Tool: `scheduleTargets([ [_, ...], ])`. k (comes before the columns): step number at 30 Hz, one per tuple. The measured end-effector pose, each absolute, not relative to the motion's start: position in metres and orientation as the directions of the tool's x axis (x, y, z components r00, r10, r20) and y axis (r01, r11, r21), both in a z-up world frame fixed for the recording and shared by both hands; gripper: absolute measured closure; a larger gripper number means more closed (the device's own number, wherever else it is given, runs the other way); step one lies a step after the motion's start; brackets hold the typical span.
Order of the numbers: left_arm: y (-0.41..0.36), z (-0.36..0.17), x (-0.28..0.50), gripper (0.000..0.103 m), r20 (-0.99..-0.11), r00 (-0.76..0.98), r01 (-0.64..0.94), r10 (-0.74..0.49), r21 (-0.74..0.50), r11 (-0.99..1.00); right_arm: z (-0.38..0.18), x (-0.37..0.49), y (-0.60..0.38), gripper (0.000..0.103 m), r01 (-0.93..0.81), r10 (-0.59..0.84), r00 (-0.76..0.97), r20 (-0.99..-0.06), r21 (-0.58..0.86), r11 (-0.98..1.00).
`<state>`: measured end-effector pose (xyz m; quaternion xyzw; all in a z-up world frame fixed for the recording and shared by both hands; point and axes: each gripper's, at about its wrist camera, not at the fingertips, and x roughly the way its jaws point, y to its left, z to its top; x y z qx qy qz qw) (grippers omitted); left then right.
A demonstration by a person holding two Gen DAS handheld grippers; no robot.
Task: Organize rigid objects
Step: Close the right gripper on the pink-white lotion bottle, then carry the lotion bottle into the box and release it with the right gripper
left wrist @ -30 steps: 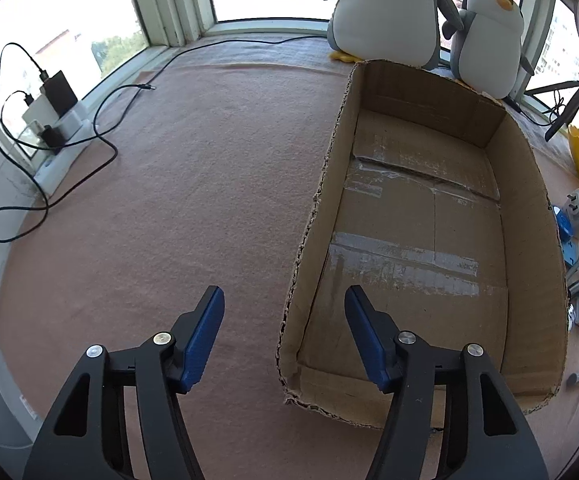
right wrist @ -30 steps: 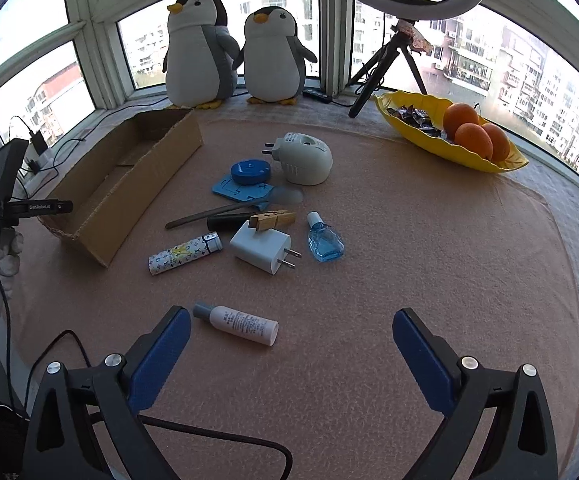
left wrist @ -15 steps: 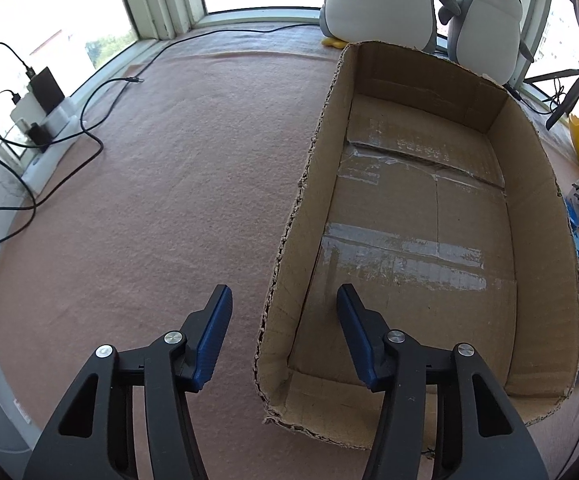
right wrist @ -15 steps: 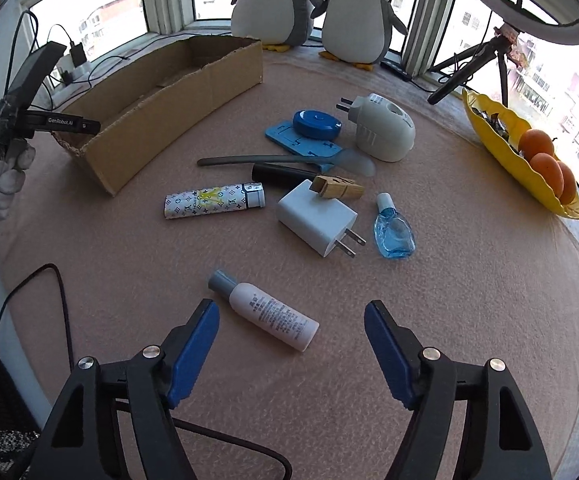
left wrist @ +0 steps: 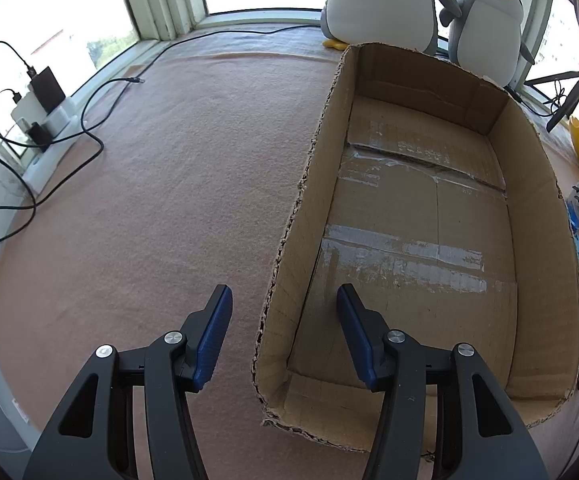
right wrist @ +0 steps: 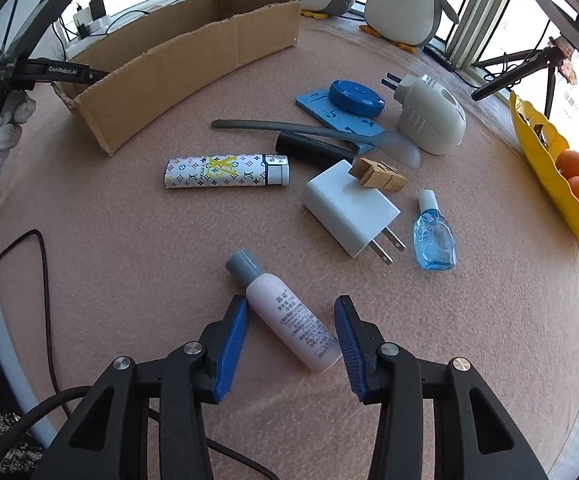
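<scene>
box [left wrist: 429, 240] is sitting unfilled | pink bottle [right wrist: 289, 316] is being straddled by open right gripper [right wrist: 291, 334] | left gripper [left wrist: 283, 328] is being held open, empty

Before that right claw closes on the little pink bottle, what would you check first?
1. Right gripper open: ok.
2. Pink bottle between the fingers: ok, lying diagonally.
3. Pads touching bottle: cannot tell; the left pad looks very close.
4. White charger clear of the fingers: ok.
5. Cardboard box has room: ok, nothing visible inside.
6. Left gripper steadying the box: not ok, open astride its wall.
</scene>
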<state>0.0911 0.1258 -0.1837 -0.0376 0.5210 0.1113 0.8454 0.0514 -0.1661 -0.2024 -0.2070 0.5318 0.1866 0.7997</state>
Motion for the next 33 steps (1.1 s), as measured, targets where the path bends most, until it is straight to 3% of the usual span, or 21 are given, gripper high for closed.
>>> scheduleTargets([
  [9, 0.126, -0.183, 0.091, 0.049, -0.888, 0.436, -0.229, 0.148, 0.05, 0.972, -0.202, 0.054, -0.168, 0.085, -0.494, 0.14, 0.317, -0.938, -0.037, 0.869],
  [22, 0.126, -0.184, 0.091, 0.049, -0.886, 0.441, -0.23, 0.145, 0.045, 0.972, -0.187, 0.053, -0.172, 0.085, -0.375, 0.23, 0.34, -0.912, 0.092, 0.922],
  [33, 0.125, -0.184, 0.092, 0.049, -0.885, 0.445, -0.229, 0.14, 0.039, 0.973, -0.138, 0.059, -0.12, 0.085, -0.416, 0.337, 0.419, -0.843, 0.152, 0.897],
])
